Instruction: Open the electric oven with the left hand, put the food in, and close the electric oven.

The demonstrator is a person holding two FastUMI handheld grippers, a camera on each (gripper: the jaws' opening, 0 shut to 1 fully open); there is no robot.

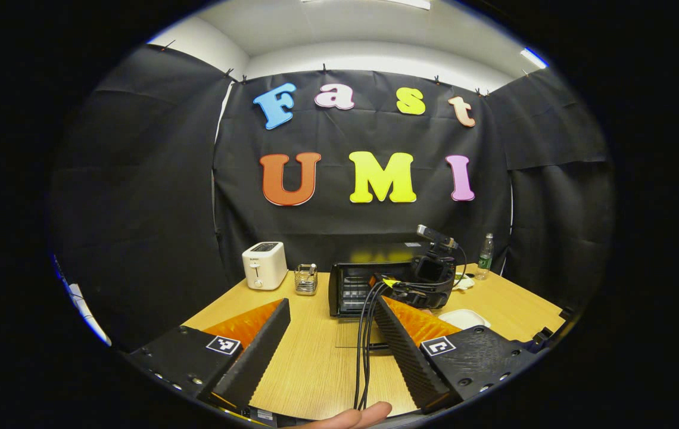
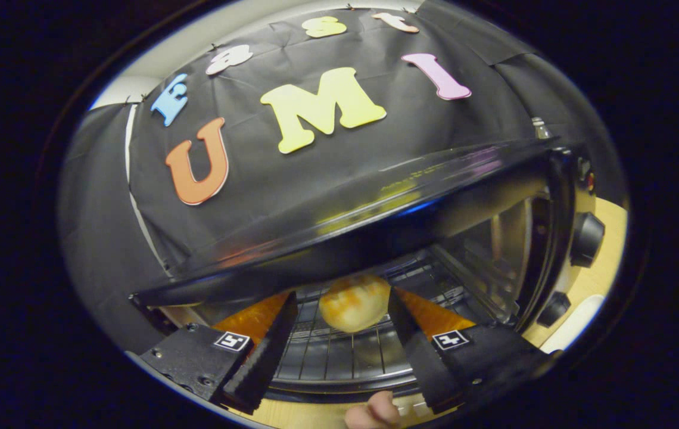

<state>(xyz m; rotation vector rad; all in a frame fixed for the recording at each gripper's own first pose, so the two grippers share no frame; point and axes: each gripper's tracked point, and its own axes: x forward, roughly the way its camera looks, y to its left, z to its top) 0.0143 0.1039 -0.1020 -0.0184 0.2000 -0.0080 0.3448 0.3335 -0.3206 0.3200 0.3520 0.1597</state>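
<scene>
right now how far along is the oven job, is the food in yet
Done: the electric oven is open and the bun lies on its wire rack, free of the fingers. In hand: the right gripper is open at the oven's mouth, with the bun between and just beyond its fingertips. Left: closing the door; the left gripper is open above the table, back from the oven.
</scene>
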